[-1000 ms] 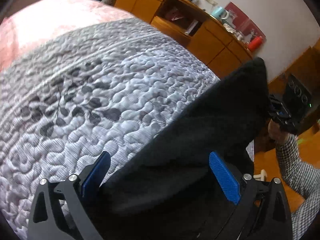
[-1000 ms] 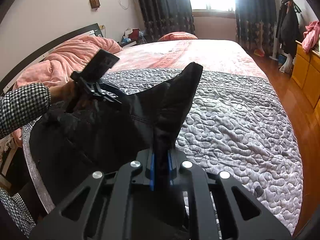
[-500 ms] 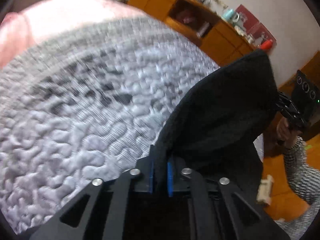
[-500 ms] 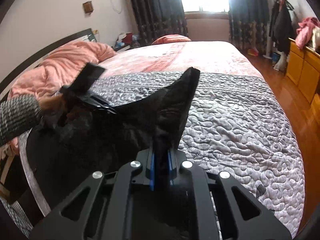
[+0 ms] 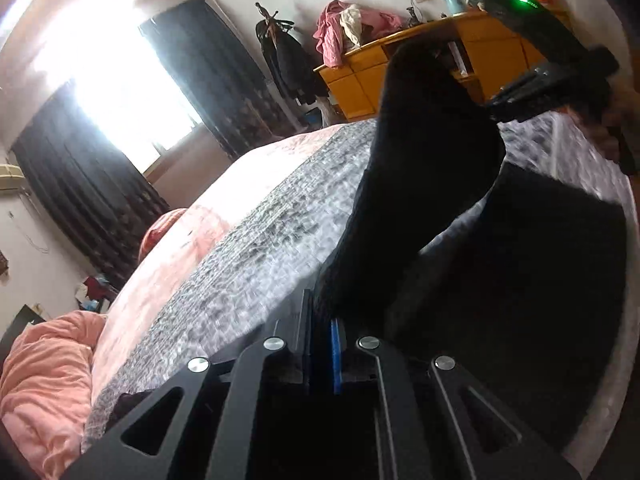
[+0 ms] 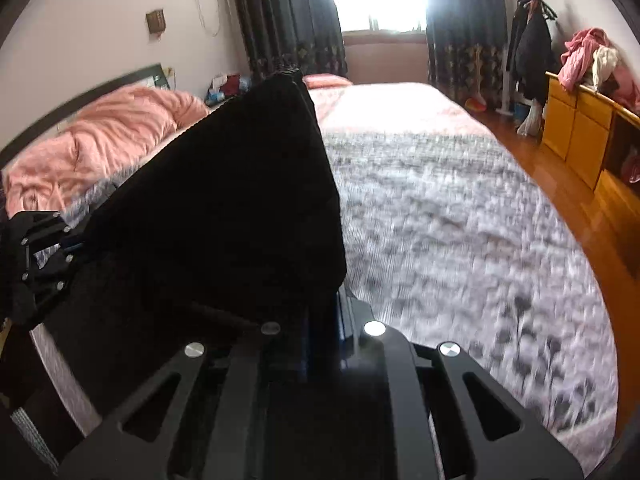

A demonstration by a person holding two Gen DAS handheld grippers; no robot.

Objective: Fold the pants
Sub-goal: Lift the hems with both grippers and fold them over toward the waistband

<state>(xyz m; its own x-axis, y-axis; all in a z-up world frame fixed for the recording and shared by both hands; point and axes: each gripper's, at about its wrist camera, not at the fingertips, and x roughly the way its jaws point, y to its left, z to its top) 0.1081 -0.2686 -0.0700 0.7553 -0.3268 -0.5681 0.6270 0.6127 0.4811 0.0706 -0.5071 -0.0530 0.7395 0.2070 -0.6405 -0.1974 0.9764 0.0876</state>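
Black pants (image 5: 424, 184), one pair, two grippers, left gripper (image 5: 320, 344) and right gripper (image 6: 324, 320), jaws apparently pinching fabric, one grey quilt (image 6: 460, 220)

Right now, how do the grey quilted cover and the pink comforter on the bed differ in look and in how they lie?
The grey quilted cover lies spread flat over the near part of the bed; the pink comforter is bunched in a heap by the headboard. The cover has a stitched pattern with dark leaf prints; the comforter is plain and looks plush. The black pants lie partly on the cover, not on the comforter. Both are on the same bed.
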